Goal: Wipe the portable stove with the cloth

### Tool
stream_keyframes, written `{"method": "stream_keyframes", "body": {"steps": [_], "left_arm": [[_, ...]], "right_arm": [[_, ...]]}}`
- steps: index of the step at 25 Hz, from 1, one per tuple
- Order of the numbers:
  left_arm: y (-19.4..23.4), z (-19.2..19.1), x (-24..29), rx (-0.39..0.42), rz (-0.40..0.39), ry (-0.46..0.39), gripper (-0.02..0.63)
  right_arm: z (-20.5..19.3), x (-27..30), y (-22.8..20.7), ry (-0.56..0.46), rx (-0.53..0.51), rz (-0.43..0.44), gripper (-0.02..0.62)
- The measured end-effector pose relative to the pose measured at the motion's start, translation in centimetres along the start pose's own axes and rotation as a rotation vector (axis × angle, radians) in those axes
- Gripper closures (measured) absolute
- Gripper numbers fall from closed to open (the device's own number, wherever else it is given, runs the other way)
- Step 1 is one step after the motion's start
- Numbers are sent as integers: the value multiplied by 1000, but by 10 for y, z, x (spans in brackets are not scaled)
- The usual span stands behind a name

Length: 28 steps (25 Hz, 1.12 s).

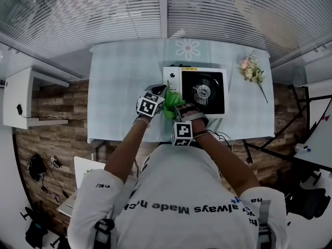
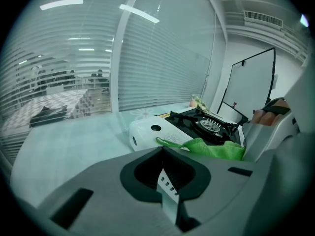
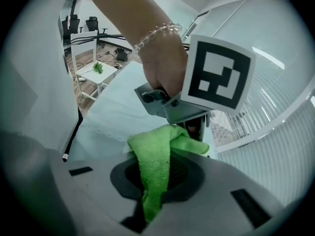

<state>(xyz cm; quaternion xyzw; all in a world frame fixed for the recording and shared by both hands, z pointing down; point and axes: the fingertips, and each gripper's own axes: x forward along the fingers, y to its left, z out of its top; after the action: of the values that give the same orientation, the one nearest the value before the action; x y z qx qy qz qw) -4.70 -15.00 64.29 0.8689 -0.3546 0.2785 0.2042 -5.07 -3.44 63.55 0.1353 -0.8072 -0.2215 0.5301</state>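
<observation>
Just ahead of the right gripper (image 3: 155,191) sits the portable stove (image 1: 173,79), and the green cloth (image 3: 152,151) clamped in that gripper's jaws hangs bunched beside the left gripper (image 2: 166,183), jaws together and empty, so it might snag the burner grate (image 1: 203,91) or slip.

white printed t-shirt (image 1: 174,188), perhaps a beaded bracelet (image 3: 156,34); grey left gripper (image 1: 162,93), right gripper (image 1: 179,111), black-and-white marker cubes (image 1: 150,106).
</observation>
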Motion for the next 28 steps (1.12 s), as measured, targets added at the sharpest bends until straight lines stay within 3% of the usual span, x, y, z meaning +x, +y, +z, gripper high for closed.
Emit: {"method": "stream_keyframes", "body": {"steps": [5, 9, 12, 15, 20, 28], "left_arm": [[3, -1, 0, -61, -18, 1, 595], [2, -1, 0, -54, -15, 1, 595], [2, 0, 0, -49, -13, 11, 594], [-8, 6, -4, -30, -36, 0, 594], [-27, 9, -1, -5, -81, -15, 594], [-33, 4, 7, -24, -88, 22, 595]], "right_arm": [[4, -4, 11, -24, 44, 18, 569], [9, -12, 23, -50, 75, 78, 569], [11, -28, 26, -104, 173, 128, 569], [2, -50, 17, -134, 251, 95, 569], [-32, -71, 11, -97, 312, 49, 569], [-76, -58, 30, -32, 377, 114, 569]]}}
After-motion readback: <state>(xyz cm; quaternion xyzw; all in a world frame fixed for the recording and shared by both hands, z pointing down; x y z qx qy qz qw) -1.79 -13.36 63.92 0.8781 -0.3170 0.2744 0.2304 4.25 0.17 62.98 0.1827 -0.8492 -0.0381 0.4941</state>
